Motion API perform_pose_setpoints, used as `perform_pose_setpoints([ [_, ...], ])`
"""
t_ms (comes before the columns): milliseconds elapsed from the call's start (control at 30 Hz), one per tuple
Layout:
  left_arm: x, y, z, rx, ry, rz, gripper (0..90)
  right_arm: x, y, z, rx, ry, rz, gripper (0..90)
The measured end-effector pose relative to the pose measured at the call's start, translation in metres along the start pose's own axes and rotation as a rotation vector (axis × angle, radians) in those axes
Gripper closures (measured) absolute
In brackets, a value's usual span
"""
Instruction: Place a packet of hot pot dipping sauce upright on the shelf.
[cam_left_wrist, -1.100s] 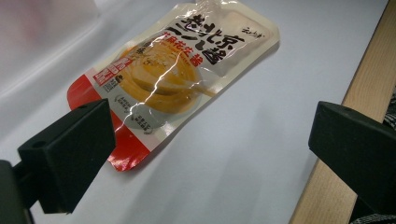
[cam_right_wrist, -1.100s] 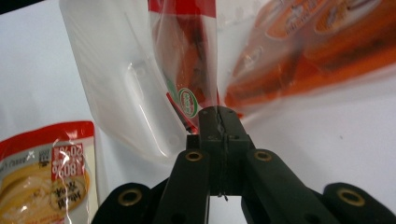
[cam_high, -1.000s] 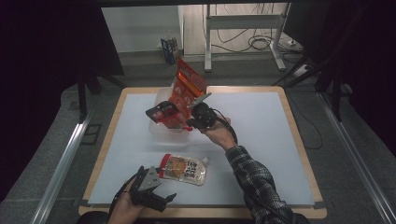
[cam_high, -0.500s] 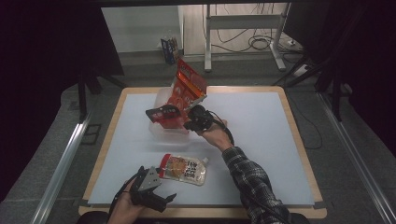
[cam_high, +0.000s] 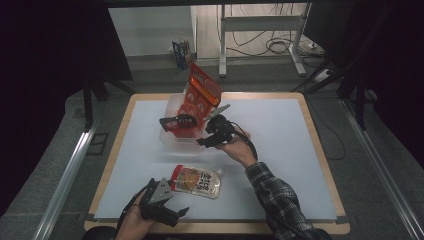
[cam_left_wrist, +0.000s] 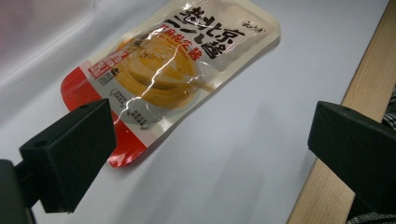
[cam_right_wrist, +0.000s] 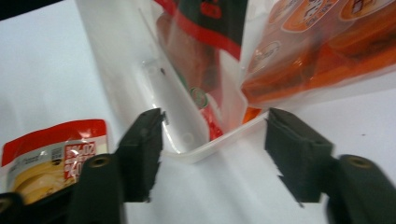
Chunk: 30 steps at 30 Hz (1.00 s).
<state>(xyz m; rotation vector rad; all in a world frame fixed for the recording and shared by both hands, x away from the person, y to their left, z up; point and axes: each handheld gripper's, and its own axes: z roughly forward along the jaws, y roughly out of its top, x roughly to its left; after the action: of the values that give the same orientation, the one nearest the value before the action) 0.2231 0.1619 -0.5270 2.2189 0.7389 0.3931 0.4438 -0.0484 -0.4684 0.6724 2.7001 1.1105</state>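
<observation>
Sauce pouch (cam_high: 196, 181) lies between left claw (cam_high: 172, 206) and bin (cam_high: 172, 136).

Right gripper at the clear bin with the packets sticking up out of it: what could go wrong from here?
1. The orange packet leans tall out of the clear bin; a nudge could tip it onto the table.
2. The right gripper, open, straddles the bin's corner; closing may drag the light bin.
3. The left gripper is open beside the sauce pouch, which it could shove.

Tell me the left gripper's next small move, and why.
Probably ease the left gripper forward onto the sauce pouch: its jaws stand open and empty, and the pouch lies flat on the table just ahead of them, outside the clear bin.
</observation>
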Motion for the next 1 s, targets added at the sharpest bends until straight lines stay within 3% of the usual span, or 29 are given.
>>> perform_pose_setpoints([
  [233,0.0,0.0,0.0,0.003,0.003,-0.002,1.6,0.012,-0.012,-0.002,0.005,0.001,-0.011,14.4],
  [367,0.001,0.0,0.0,0.003,0.004,-0.002,1.6,0.018,-0.019,-0.005,0.0,0.009,0.011,7.1],
  [600,0.002,-0.001,0.0,0.005,0.009,-0.001,1.6,0.026,-0.028,-0.012,-0.003,0.04,0.052,6.8],
  [633,0.002,-0.001,-0.001,0.007,0.01,0.0,1.6,0.028,-0.03,-0.013,0.002,0.029,0.043,9.1],
  [667,0.002,-0.001,-0.001,0.006,0.011,-0.001,1.6,0.032,-0.034,-0.017,0.013,0.0,0.025,18.9],
  [733,0.003,-0.001,-0.001,0.003,0.013,-0.003,1.6,0.035,-0.039,-0.021,0.023,-0.016,0.034,31.2],
  [767,0.003,-0.001,-0.001,0.003,0.013,-0.003,1.6,0.035,-0.039,-0.021,0.023,-0.016,0.034,31.2],
  [800,0.003,-0.001,-0.002,0.001,0.015,-0.005,1.6,0.036,-0.043,-0.025,0.036,-0.009,0.041,44.5],
  [833,0.003,-0.001,-0.002,0.001,0.015,-0.005,1.6,0.036,-0.043,-0.025,0.036,-0.009,0.041,44.5],
  [867,0.003,-0.001,-0.002,0.0,0.017,-0.003,1.6,0.038,-0.05,-0.031,0.038,-0.006,0.029,56.2],
  [933,0.004,-0.001,-0.003,0.002,0.019,0.002,1.6,0.042,-0.058,-0.037,0.034,0.01,0.026,65.8],
  [967,0.004,-0.001,-0.003,0.002,0.019,0.002,1.6,0.042,-0.058,-0.037,0.034,0.01,0.026,65.8],
  [1000,0.004,-0.001,-0.003,-0.001,0.018,-0.003,1.6,0.046,-0.067,-0.042,0.031,0.03,0.018,73.2],
])
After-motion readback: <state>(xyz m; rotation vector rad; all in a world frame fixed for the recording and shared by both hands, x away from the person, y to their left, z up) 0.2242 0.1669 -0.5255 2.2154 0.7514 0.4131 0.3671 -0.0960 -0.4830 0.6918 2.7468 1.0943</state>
